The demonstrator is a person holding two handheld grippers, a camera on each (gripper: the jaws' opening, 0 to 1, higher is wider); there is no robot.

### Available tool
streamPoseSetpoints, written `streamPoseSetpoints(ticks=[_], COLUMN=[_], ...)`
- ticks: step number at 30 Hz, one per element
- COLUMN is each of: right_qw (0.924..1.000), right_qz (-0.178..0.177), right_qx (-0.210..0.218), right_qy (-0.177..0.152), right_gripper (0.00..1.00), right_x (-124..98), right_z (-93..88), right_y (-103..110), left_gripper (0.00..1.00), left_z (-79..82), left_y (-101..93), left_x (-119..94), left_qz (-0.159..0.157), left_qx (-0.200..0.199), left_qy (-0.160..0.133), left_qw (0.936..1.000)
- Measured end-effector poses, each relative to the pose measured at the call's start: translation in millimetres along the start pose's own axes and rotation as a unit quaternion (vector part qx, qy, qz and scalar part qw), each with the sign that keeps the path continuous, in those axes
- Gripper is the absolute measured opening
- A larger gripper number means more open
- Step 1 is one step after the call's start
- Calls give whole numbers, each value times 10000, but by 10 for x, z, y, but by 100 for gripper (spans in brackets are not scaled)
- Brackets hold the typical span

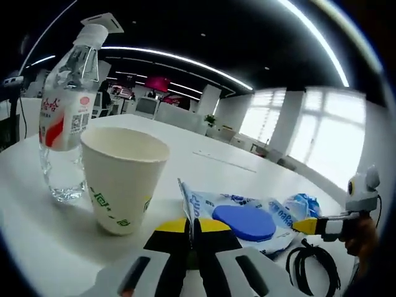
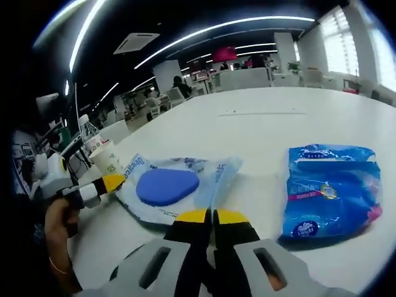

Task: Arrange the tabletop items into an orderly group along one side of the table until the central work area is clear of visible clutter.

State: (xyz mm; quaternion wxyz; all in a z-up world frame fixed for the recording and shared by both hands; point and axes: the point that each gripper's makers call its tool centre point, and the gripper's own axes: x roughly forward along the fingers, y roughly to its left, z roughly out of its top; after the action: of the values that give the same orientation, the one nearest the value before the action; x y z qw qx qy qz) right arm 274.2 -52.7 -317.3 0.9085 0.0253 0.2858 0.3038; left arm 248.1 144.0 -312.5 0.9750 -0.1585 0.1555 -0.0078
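A flat wet-wipes pack [image 1: 247, 216] with a round blue lid [image 1: 244, 221] lies on the white table [image 1: 204, 161]. My left gripper [image 1: 193, 226] is shut on its near edge. From the right, my right gripper [image 1: 318, 226] meets the pack's far end. In the right gripper view that gripper [image 2: 212, 216] is shut on the wipes pack [image 2: 167, 185] at its clear edge flap, and my left gripper [image 2: 105, 184] holds the opposite end. A blue tissue pack [image 2: 328, 192] lies flat to the right. A paper cup [image 1: 124, 176] and a water bottle [image 1: 65, 117] stand upright side by side.
A coiled black cable [image 1: 312, 263] lies on the table beside the wipes pack. A hand [image 2: 59, 229] holds the left gripper. The broad white tabletop stretches away behind the items; office desks and windows sit far back.
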Motion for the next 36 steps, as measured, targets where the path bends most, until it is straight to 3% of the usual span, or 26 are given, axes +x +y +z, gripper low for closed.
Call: streamPoseSetpoints(ticks=[8, 19, 28, 33, 36], right_qw=[9994, 9995, 9967, 9923, 9914], right_qz=[-179, -117, -180, 84, 190], right_qx=[-303, 1, -439, -707, -790], right_qy=[-44, -282, -654, -1009, -1027], right_gripper=[3, 10, 20, 25, 27], right_x=[14, -14, -175, -302, -326], right_z=[-34, -5, 133, 210, 191], right_y=[-19, -59, 26, 175, 216], left_gripper=[3, 4, 19, 26, 30], left_z=[8, -1, 85, 105, 78], left_y=[10, 20, 7, -20, -32], left_x=[7, 5, -158, -297, -352], left_qz=[75, 96, 224, 195, 180], left_qx=[79, 177, 187, 249, 310], left_qy=[-67, -70, -154, -259, -296], left_qw=[9999, 9998, 9995, 9992, 9989])
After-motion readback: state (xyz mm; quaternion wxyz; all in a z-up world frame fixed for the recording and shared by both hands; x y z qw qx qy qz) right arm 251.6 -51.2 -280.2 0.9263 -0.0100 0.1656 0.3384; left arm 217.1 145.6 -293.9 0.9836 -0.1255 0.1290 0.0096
